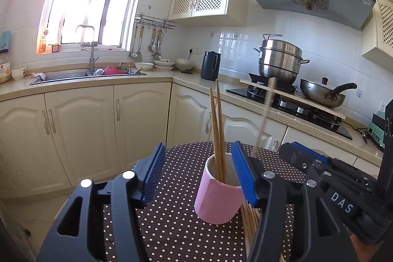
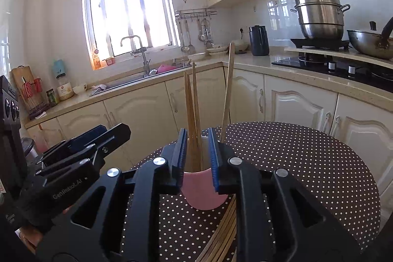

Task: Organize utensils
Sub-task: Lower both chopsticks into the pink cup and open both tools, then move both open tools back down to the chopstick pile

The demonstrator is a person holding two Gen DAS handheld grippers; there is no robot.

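Note:
A pink cup (image 1: 217,198) stands on the polka-dot table (image 1: 172,225) with a few wooden chopsticks (image 1: 217,124) upright in it. My left gripper (image 1: 197,173) is open, its blue pads either side of the cup. The right gripper (image 1: 304,156) is at the right in the left wrist view. A blurred chopstick (image 1: 265,112) stands tilted by its tip, in the air to the right of the cup. In the right wrist view my right gripper (image 2: 197,158) is open a little over the cup (image 2: 205,190), and that chopstick (image 2: 227,95) is just right of its right finger. Several chopsticks (image 2: 226,232) lie beside the cup.
Cream cabinets, a sink (image 1: 73,76) under the window and a stove (image 1: 289,102) with a steel pot (image 1: 280,60) and a wok (image 1: 321,92) lie beyond the table. A dark kettle (image 1: 210,65) stands on the counter corner.

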